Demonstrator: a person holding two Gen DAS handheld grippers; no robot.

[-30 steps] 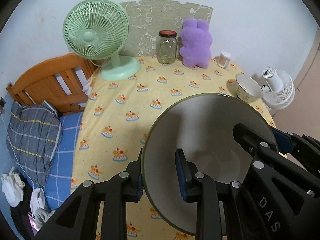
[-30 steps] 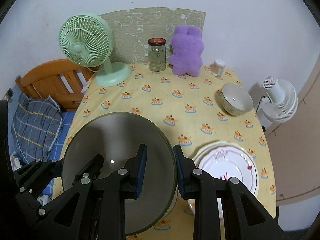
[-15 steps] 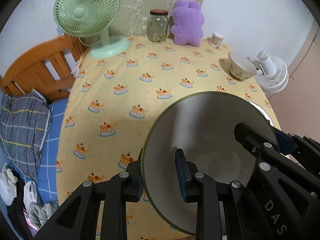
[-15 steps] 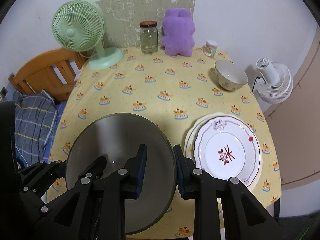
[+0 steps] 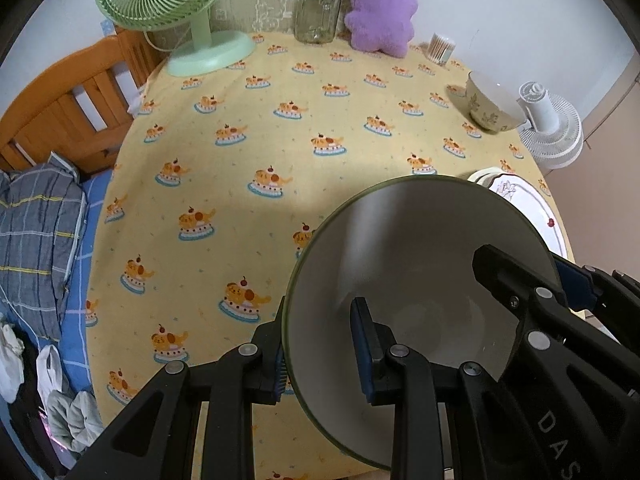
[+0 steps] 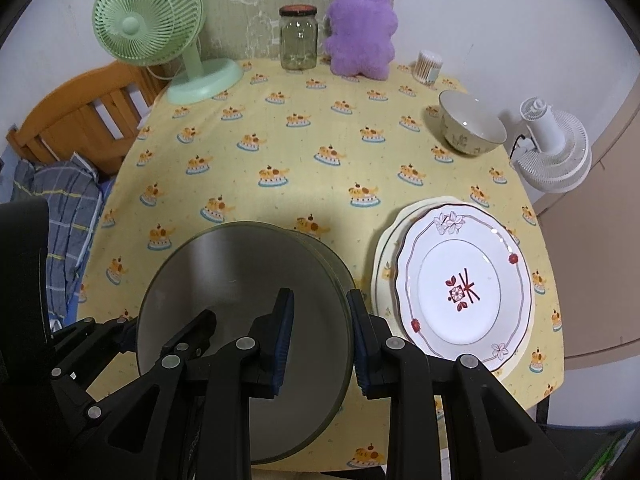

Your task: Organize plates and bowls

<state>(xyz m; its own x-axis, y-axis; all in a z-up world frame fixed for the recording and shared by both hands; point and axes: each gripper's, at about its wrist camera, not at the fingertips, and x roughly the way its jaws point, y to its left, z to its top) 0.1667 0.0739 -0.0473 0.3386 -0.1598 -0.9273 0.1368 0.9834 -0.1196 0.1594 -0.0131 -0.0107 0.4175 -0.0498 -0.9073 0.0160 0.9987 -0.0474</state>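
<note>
Left wrist view: pinching the near rim of the large grey bowl (image 5: 416,264) in the nearly closed left gripper (image 5: 320,348) — hanging tilted over the table's (image 5: 248,152) front edge. Right wrist view: clamping the bowl's opposite rim in the right gripper (image 6: 320,336), narrow-jawed — stacked plates (image 6: 460,284) sitting beside it toward the front right corner, small bowl (image 6: 472,128) resting toward the back right corner.

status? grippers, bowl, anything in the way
Left gripper and right gripper both shut on big grey bowl rim, opposite sides. Bowl over the tablecloth. Stacked plates close beside it; small bowl farther off.
</note>
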